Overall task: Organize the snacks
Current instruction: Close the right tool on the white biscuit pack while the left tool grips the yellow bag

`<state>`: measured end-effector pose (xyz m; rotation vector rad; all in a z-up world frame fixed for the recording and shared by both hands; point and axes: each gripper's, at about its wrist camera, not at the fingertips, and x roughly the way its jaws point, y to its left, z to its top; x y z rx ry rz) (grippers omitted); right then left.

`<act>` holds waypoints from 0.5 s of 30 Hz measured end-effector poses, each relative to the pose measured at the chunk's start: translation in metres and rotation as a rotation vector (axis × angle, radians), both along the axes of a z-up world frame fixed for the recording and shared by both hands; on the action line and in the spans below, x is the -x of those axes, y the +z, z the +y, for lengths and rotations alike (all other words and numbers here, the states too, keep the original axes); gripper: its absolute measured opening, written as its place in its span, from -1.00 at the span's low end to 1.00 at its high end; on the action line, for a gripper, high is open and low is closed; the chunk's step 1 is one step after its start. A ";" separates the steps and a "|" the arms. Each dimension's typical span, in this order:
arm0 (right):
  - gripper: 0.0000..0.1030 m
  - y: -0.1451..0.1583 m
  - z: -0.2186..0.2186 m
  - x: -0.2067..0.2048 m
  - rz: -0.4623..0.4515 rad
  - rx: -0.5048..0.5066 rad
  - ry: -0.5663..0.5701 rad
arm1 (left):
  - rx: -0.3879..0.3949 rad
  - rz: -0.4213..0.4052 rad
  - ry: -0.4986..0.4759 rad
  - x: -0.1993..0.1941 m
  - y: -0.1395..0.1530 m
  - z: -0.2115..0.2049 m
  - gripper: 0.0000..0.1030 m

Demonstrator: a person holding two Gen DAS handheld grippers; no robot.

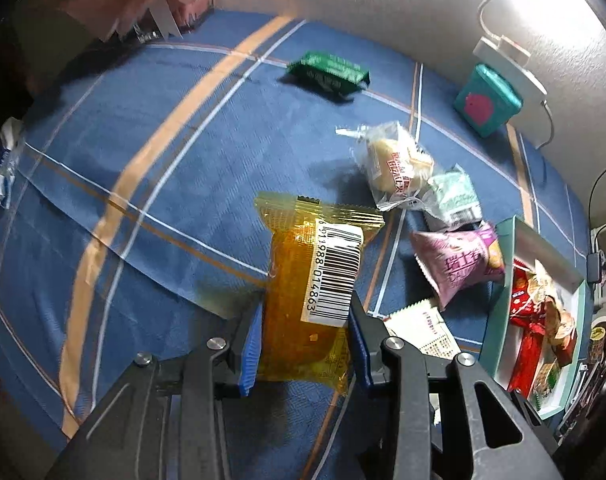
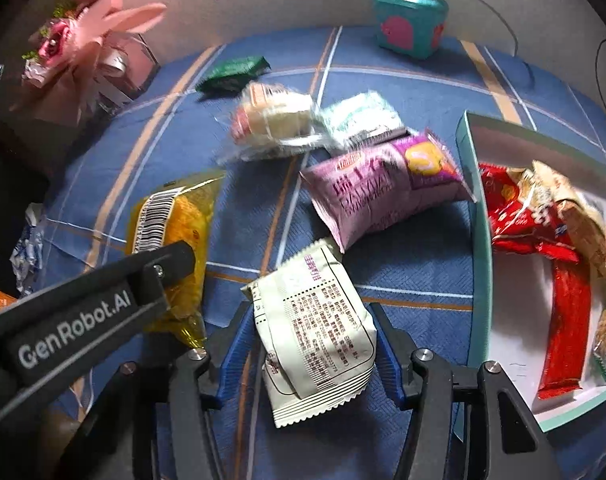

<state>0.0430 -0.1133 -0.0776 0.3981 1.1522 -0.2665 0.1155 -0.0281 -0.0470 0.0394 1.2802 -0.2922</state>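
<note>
My left gripper point(image 1: 305, 316) is shut on a yellow snack packet point(image 1: 311, 280) with a barcode label, above the blue cloth; the packet also shows in the right wrist view point(image 2: 175, 232) with the left gripper's finger across it. My right gripper point(image 2: 311, 328) is shut on a cream-white snack packet point(image 2: 315, 332). On the cloth lie a purple packet point(image 2: 379, 196), a clear-wrapped cake point(image 2: 271, 120), a pale green packet point(image 2: 363, 120) and a dark green packet point(image 2: 235, 74). A teal-rimmed white box point(image 2: 477, 216) at the right holds red and tan snacks.
A teal tin with a pink figure point(image 2: 409, 24) stands at the back by the wall. A pink bouquet point(image 2: 83, 52) sits back left. Blue-white wrappers point(image 2: 27, 248) lie at the left edge. Cables run along the wall at the right.
</note>
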 end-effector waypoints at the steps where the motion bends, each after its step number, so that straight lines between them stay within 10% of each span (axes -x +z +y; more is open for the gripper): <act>1: 0.15 0.002 0.001 0.001 -0.002 0.005 0.004 | 0.003 -0.004 0.002 0.000 0.005 0.000 -0.22; 15: 0.14 -0.018 -0.010 0.017 0.095 -0.045 -0.021 | -0.042 0.023 -0.019 0.010 0.000 0.001 -0.22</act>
